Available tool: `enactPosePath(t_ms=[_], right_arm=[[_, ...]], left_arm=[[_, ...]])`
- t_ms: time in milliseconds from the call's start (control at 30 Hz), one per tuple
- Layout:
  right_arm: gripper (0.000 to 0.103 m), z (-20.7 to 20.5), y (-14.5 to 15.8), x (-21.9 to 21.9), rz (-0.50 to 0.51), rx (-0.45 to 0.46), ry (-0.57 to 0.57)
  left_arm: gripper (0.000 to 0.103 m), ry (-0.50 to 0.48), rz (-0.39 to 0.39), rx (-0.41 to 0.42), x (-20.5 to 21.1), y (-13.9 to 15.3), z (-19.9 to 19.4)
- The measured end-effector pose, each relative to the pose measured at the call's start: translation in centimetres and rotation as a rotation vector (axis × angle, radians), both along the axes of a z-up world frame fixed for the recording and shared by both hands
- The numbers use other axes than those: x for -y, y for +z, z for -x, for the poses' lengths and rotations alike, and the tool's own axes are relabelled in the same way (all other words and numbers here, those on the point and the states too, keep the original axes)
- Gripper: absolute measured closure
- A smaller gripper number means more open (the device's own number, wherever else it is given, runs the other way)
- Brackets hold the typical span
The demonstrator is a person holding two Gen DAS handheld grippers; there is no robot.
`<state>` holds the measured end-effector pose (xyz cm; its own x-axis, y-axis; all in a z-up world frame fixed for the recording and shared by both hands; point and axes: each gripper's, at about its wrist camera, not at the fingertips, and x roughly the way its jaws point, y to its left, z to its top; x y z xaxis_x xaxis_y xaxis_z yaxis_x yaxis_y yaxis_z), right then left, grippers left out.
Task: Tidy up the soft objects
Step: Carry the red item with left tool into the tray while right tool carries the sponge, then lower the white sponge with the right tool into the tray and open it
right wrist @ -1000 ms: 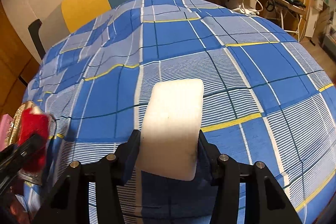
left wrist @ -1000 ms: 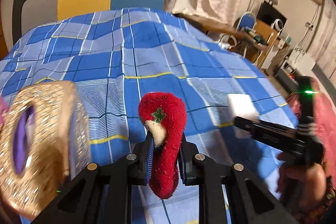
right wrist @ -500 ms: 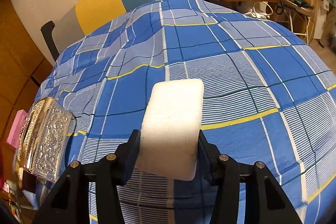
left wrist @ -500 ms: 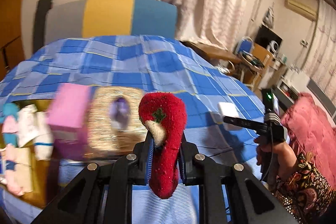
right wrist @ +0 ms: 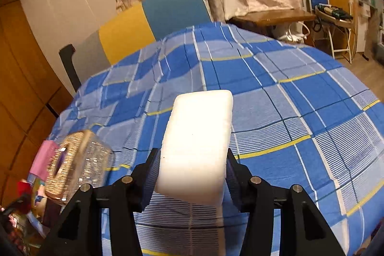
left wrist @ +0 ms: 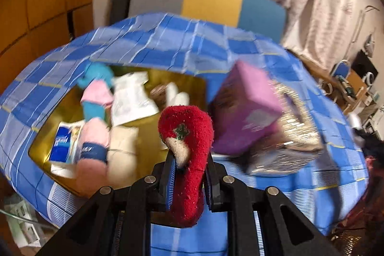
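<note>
My left gripper [left wrist: 188,181] is shut on a red fuzzy sock [left wrist: 189,155] with a cream heel and a green mark. It hangs above the near edge of a golden bin [left wrist: 189,84] sunk among the blue checked cloth, which holds several rolled socks, a pink roll [left wrist: 92,152] and white packets. In the right wrist view my right gripper [right wrist: 192,174] is shut on a white foam sponge [right wrist: 196,143], held over the blue checked bedspread [right wrist: 276,92]. The left gripper shows there only as a dark blur at the far lower left.
A purple box [left wrist: 242,112] and a glittery gold tissue box [left wrist: 290,128] stand right of the bin; the tissue box [right wrist: 74,167] also sits left in the right wrist view. A grey, yellow and blue headboard [right wrist: 148,25], curtains and a cluttered desk [right wrist: 333,13] lie beyond.
The left gripper swung left with the red sock, from the open bedspread past the tissue box to above the golden bin. The right gripper rose a little with the sponge.
</note>
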<state>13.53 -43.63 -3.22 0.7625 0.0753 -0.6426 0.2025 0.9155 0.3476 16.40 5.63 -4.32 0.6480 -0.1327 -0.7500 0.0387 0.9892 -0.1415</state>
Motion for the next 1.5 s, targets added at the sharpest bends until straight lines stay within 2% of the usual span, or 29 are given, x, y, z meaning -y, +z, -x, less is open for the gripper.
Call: enactPosePath(t_ms=[100,167,233,300,467,633,800,900,1067,1200,1400,1500], right_arm=[[0.051,1.2,1.7,-1.1,0.017,0.033,0.009],[0.051,1.9,2.8,-2.1,0.037,0.052,0.019],[0.051,2.6,3.9,-3.2,0.061,0.07,0.03],[0.051,3.0,4.7,-4.3,0.068,0.089,0.039],[0.051,3.5,6.6,-7.8,0.055,0.125,0.092],[0.051,3.2,8.5,-13.3,0.037,0.166,0.197],[0.051,2.3,9.4,-20.1,0.02,0.18,0.346],[0.051,1.5,9.6,-25.0,0.002,0.176,0.448],[0.051,-0.2,8.8,-33.1,-0.01,0.132,0.604],[0.05,-2.7,6.7,-39.7,0.003,0.061,0.705],[0.05,-7.0,2.2,-46.6,0.061,-0.054,0.752],[0.05,-9.1,0.4,-48.2,0.079,-0.097,0.735]], left_arm=[[0.083,0.006,0.003,-0.054,-1.0,-2.3,-0.9],[0.079,0.0,0.015,-0.085,-1.3,-3.4,-1.2],[0.066,0.013,0.017,-0.105,-1.7,-4.2,-1.4],[0.062,0.015,0.042,-0.12,-2.1,-4.6,-1.2],[0.06,-0.012,0.07,-0.081,-2.8,-4.1,0.3],[0.06,-0.025,0.105,-0.028,-4.6,-3.2,2.2],[0.06,-0.033,0.09,-0.013,-5.9,-2.7,3.7],[0.06,-0.007,0.055,0.005,-6.6,-2.4,4.6],[0.06,0.036,-0.006,0.001,-7.6,-2.2,5.4],[0.06,0.073,-0.038,-0.014,-8.6,-2.5,5.8],[0.06,0.162,-0.036,-0.04,-10.6,-2.7,6.0],[0.06,0.188,-0.02,-0.035,-11.4,-2.5,6.1]])
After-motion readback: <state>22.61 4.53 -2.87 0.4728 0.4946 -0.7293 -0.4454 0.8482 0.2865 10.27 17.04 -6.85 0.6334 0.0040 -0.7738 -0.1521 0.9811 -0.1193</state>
